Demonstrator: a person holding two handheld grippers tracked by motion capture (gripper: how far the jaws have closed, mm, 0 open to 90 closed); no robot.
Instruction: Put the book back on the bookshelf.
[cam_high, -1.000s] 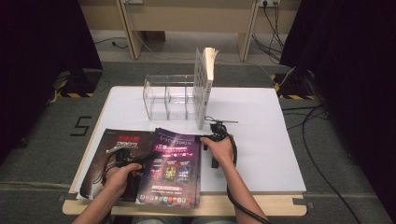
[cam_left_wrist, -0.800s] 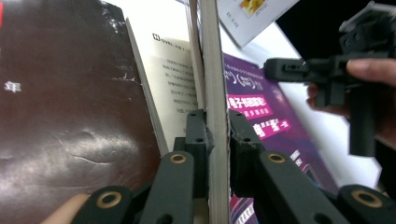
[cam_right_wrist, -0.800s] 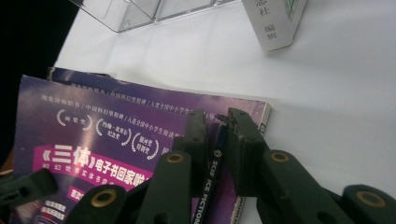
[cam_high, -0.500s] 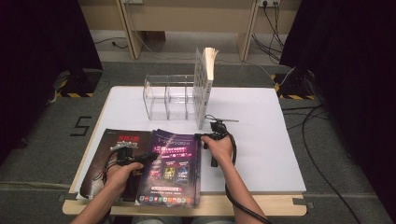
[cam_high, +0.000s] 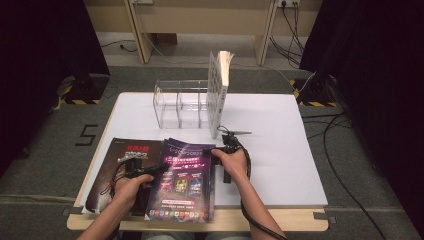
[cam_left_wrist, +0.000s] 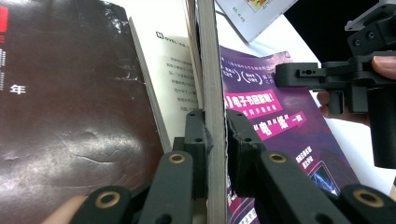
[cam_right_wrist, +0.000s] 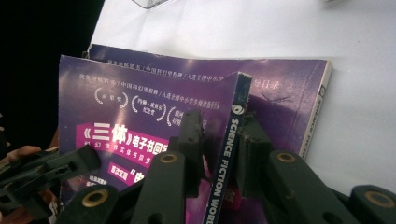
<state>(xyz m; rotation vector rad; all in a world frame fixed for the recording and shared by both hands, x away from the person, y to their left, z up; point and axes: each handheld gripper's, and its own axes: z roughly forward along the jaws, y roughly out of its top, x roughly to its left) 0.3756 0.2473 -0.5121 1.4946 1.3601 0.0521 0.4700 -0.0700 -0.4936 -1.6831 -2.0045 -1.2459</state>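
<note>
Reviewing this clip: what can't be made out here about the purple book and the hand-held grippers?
- Purple book cover text: too small, high view.
- Spine title: cut off by the bottom edge, right gripper view.
- Book under it: mostly covered.
- Left hand-held gripper pad contact: hidden by pages.

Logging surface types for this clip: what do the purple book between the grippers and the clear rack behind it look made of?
Purple book: paper, with a glossy coated cover that looks worn; page edges show in the left gripper view. Clear compartment rack: transparent rigid plastic, probably acrylic, since the table shows through its walls.
</note>
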